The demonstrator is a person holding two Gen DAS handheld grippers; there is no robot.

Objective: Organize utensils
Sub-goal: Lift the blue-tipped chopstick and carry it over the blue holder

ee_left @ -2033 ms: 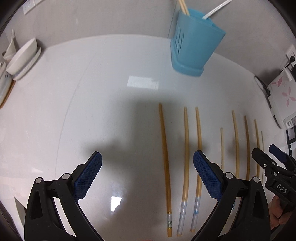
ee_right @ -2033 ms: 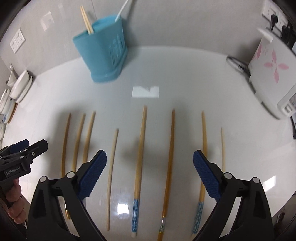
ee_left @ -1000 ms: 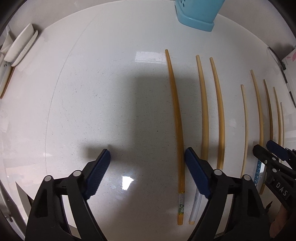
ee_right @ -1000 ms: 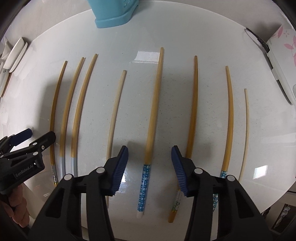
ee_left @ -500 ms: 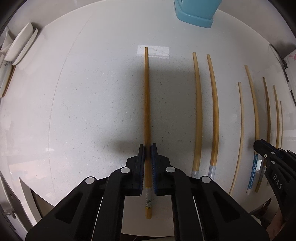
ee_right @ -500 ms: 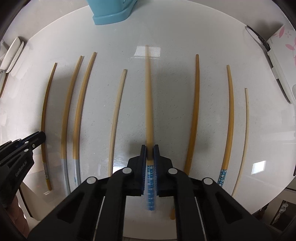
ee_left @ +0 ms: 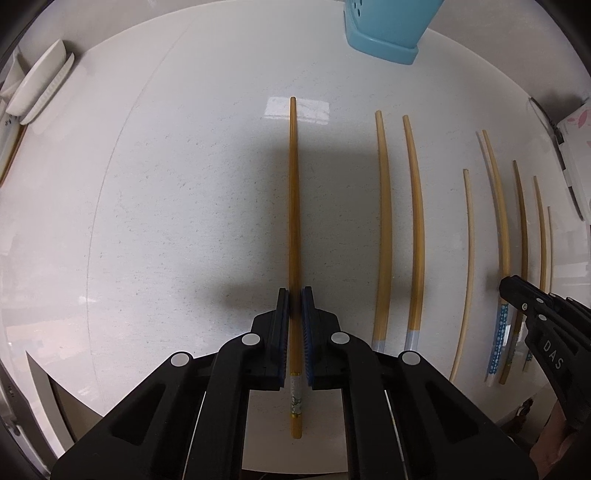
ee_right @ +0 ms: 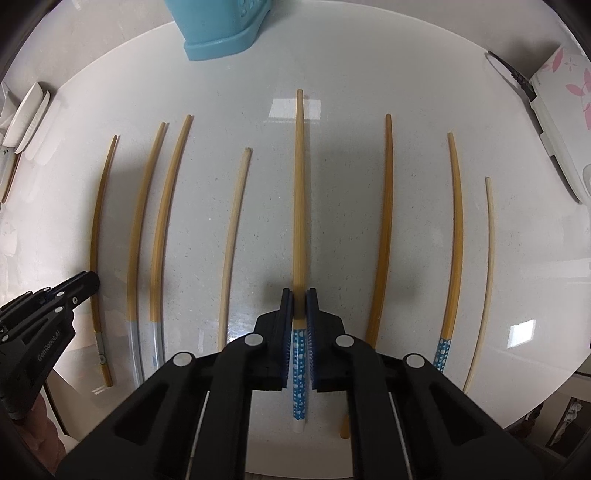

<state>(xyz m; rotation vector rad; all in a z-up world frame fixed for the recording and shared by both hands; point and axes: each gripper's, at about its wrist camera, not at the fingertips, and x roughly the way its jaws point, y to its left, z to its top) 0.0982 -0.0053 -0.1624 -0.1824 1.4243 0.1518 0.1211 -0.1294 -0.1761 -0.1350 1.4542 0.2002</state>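
Note:
Several chopsticks lie side by side on a white table [ee_left: 166, 221]. My left gripper [ee_left: 294, 295] is shut on the leftmost one, a dark amber chopstick [ee_left: 293, 192] with a patterned band near its thick end. My right gripper [ee_right: 299, 295] is shut on a lighter wooden chopstick with a blue dotted end [ee_right: 299, 184]. Both held chopsticks run straight away from the cameras between the blue pads. The right gripper [ee_left: 543, 325] shows at the right edge of the left wrist view. The left gripper [ee_right: 48, 306] shows at the left edge of the right wrist view.
A blue perforated utensil holder [ee_left: 384, 29] [ee_right: 218, 26] stands at the far side of the table. White dishes [ee_left: 37, 88] sit at the far left. A white box with pink flowers [ee_right: 561, 96] and a dark pen-like object [ee_right: 511, 72] lie at the right.
Both grippers came down over the table and shut, the left on the amber chopstick, the right on the blue-ended one. Since half a second ago little has shifted.

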